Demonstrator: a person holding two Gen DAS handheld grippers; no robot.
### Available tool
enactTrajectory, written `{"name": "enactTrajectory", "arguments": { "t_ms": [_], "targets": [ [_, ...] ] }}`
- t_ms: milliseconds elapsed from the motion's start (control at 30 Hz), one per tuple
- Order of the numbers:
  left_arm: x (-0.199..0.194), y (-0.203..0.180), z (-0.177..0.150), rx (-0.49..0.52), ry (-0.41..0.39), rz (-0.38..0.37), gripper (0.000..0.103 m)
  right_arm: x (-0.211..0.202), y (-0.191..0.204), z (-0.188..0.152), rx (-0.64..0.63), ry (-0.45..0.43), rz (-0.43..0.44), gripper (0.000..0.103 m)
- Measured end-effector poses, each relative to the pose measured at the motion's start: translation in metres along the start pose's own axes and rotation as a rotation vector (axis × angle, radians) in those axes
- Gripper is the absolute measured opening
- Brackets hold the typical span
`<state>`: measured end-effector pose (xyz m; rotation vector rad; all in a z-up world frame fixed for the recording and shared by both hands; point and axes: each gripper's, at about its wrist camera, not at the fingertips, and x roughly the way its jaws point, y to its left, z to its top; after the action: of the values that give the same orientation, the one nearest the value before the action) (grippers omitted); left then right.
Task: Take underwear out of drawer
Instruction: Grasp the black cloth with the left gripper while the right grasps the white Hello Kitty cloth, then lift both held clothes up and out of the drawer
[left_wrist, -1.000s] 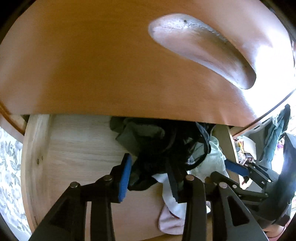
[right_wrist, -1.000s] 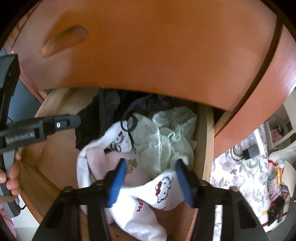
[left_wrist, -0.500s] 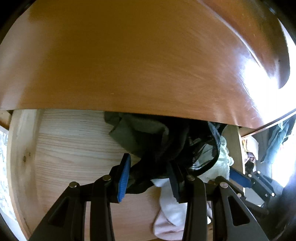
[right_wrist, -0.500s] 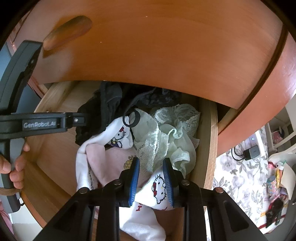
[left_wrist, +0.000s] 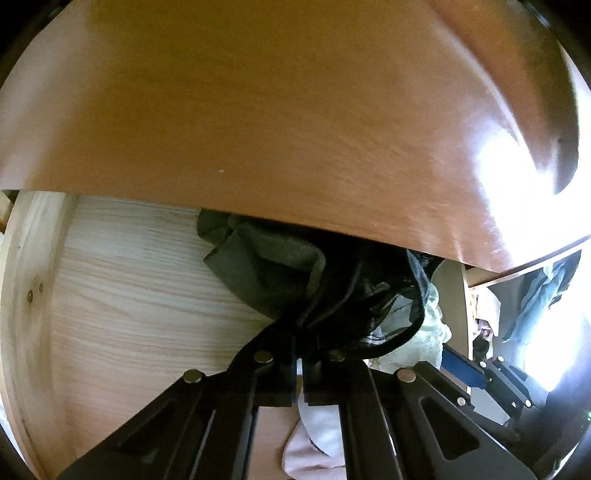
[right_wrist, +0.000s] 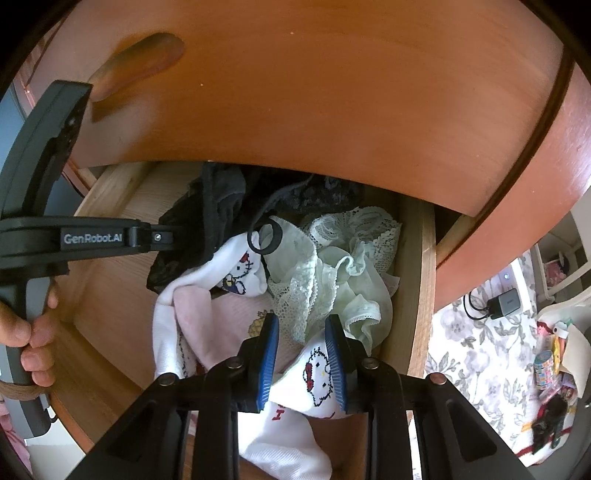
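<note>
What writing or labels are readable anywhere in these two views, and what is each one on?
"GenRobot.AI": white letters on the side of the left gripper, seen in the right wrist view.
Red letters on the white cartoon-cat underwear, below the right gripper: partly hidden, unreadable.
Packaging on the floral floor at far right: too small to read.
Left wrist view: no text.
</note>
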<state>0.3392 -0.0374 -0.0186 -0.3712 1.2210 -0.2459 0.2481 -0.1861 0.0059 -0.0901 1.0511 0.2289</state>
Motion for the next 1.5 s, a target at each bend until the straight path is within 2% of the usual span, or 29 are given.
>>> {"name": "enactTrajectory", "arguments": {
  "t_ms": [100,233,267,633,1133,1500],
  "targets": [
    [-0.008,-0.001,-0.006,0.000,-0.033,-0.006,0.001,-0.003,0.000,-0.002,0.006,-0.007,0.009,0.025],
    [-0.018,0.002,-0.013,0.001,-0.048,-0.011,0.001,-0.007,0.002,-0.010,0.002,-0.013,0.024,0.008],
    [-0.021,0.002,-0.018,0.002,-0.053,-0.013,0.001,-0.008,0.002,-0.012,0.004,-0.015,0.028,0.007],
    [-0.034,-0.005,-0.041,-0.006,-0.109,-0.047,0.001,-0.033,0.004,-0.018,-0.004,-0.071,0.046,0.006],
    [-0.061,0.005,-0.050,0.017,-0.159,-0.055,0.000,-0.052,-0.004,-0.023,0.014,-0.117,0.048,0.006],
    [-0.103,0.012,-0.060,0.012,-0.242,-0.105,0.000,-0.089,-0.006,-0.020,0.024,-0.225,0.075,0.005]
  ]
}}
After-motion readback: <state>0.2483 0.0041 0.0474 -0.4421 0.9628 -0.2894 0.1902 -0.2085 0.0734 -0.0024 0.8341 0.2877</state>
